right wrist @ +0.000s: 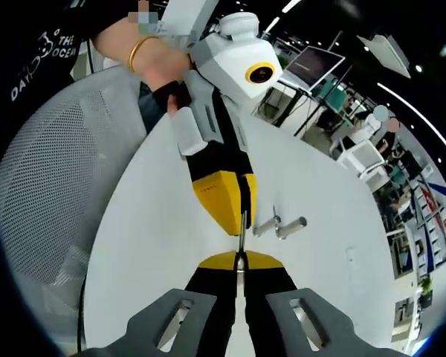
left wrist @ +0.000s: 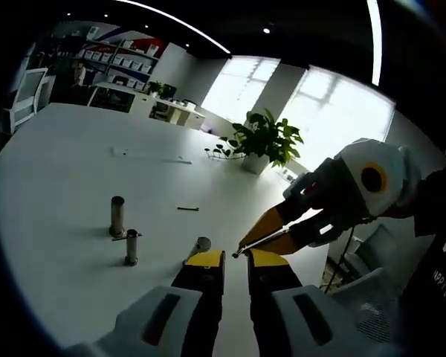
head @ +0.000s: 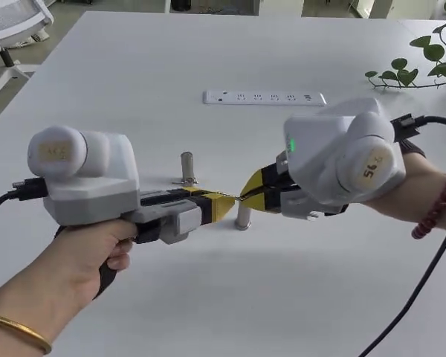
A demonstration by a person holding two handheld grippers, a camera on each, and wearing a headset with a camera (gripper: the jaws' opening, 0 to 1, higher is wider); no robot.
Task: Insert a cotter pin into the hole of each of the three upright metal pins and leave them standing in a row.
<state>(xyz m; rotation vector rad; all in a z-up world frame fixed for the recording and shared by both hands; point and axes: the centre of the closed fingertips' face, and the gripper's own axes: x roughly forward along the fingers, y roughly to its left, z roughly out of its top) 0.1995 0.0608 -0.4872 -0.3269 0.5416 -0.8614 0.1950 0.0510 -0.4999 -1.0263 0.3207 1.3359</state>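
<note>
My two grippers meet tip to tip above the white table [head: 134,67]. The right gripper [right wrist: 240,260] is shut on a thin cotter pin [right wrist: 241,236]. The pin's free end reaches between the yellow jaws of the left gripper [left wrist: 236,258], which stand a narrow gap apart. One upright metal pin [head: 186,165] stands just behind the left gripper [head: 230,202]. A second pin [left wrist: 131,247] stands next to it with a thin cotter pin at its top. A third pin [head: 243,216] stands right below the right gripper [head: 247,195]. In the left gripper view this third pin [left wrist: 201,245] is partly hidden by a jaw.
A loose cotter pin [left wrist: 187,209] lies on the table beyond the metal pins. A white power strip [head: 265,97] lies further back. Plant leaves [head: 424,63] hang over the table's right edge, and an office chair [head: 7,30] stands off its far left corner.
</note>
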